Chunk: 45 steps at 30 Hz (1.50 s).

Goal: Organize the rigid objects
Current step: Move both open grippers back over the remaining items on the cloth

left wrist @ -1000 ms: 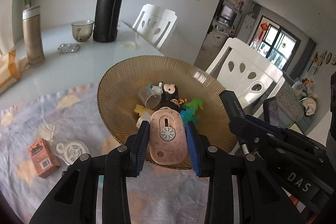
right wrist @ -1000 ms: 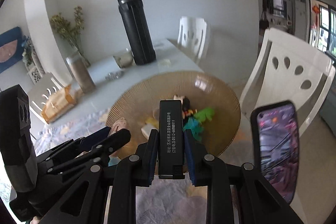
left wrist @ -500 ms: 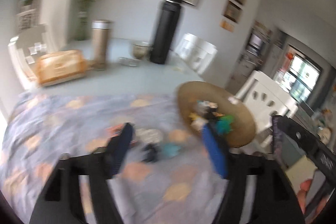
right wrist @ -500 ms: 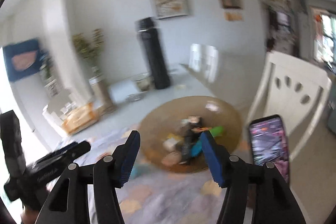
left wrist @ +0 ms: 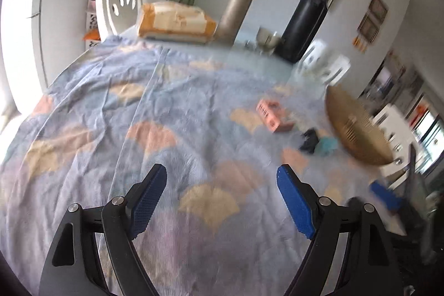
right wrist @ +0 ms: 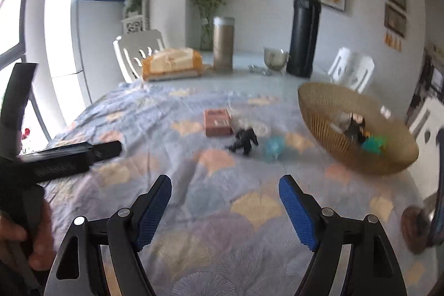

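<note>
A gold ribbed bowl (right wrist: 327, 126) at the table's right edge holds several small toys; it also shows in the left wrist view (left wrist: 352, 126). On the cloth to its left lie a pink box (right wrist: 217, 121), a black figure (right wrist: 244, 141) and a teal toy (right wrist: 273, 146); the same box (left wrist: 270, 114), figure (left wrist: 308, 140) and teal toy (left wrist: 327, 144) show in the left wrist view. My right gripper (right wrist: 225, 208) is open and empty above the cloth, well short of them. My left gripper (left wrist: 222, 197) is open and empty, to their left.
A patterned cloth (right wrist: 194, 212) covers the near table. At the back stand a black flask (right wrist: 304, 29), a tan tumbler (right wrist: 223, 43), a cup (right wrist: 274, 58) and an orange packet (right wrist: 172, 63). White chairs (right wrist: 351, 68) stand around. The left gripper's body (right wrist: 61, 160) shows at the left.
Both grippers let go of their loads, the pink device and the black bar, over the bowl. They opened and drew back and left; the bowl now sits far right.
</note>
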Tool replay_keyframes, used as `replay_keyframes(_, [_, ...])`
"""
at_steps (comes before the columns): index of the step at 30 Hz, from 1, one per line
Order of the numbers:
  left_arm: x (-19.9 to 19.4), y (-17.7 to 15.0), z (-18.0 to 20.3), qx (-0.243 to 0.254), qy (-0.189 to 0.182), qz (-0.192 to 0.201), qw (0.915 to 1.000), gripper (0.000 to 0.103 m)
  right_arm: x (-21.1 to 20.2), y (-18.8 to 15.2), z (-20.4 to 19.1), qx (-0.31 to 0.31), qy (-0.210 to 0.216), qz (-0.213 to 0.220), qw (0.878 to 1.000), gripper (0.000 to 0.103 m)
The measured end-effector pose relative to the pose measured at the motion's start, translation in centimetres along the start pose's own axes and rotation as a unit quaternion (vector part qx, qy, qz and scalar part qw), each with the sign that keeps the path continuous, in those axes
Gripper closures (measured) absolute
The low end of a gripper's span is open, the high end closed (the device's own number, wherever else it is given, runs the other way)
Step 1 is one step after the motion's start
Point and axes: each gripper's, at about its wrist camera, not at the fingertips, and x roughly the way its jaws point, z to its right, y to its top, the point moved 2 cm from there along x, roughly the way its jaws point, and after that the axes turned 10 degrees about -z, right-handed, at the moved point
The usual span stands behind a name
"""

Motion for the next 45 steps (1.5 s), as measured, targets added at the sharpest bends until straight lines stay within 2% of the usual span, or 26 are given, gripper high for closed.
replay_keyframes(3, [0.8,0.0,0.1,0.003,-0.002,-0.021,0.9998,0.022,0.8,0.1,1.2,0.030,0.001,-0.013,0.999,0.023])
replay_keyframes(5, [0.8,-0.2,0.9,0.020,0.012,-0.015,0.9996,0.022,1.2,0.1,1.5,0.038,-0.003,-0.021,0.999,0.017])
replay_keyframes(9, [0.7,-0.9,2.6,0.065,0.034,-0.012,0.9972,0.022,0.9,0.0,0.6,0.017,-0.019,-0.017,1.000,0.016])
replay_keyframes(11, [0.7,-1.0,3.0,0.079,0.040,-0.010,0.9960,0.022,0.8,0.0,0.0,0.003,-0.032,-0.013,0.999,0.011])
replay_keyframes(17, [0.9,-0.9,3.4,0.091,0.050,-0.011,0.9946,0.022,0.7,0.1,-0.3,-0.004,-0.041,-0.006,0.999,0.005])
replay_keyframes(26, [1.1,-0.8,2.4,0.060,0.067,-0.020,0.9957,0.022,0.9,0.0,0.0,0.006,-0.032,-0.014,0.999,0.004])
replay_keyframes(33, [1.4,-0.4,0.2,0.000,0.020,-0.045,0.9988,0.022,0.7,-0.1,-0.1,0.007,-0.029,-0.008,1.000,0.004])
replay_keyframes(36, [1.6,-0.3,-0.8,-0.028,0.004,-0.050,0.9983,0.022,0.6,0.0,-0.3,0.003,-0.029,-0.004,1.000,0.000])
replay_keyframes(40, [1.7,-0.2,-1.0,-0.034,-0.010,-0.053,0.9979,0.022,0.7,0.1,-0.6,-0.005,-0.031,-0.006,1.000,0.000])
replay_keyframes(45, [1.9,-0.3,-0.3,-0.018,-0.006,-0.060,0.9980,0.022,0.6,0.1,-0.7,-0.008,-0.026,-0.004,1.000,0.000])
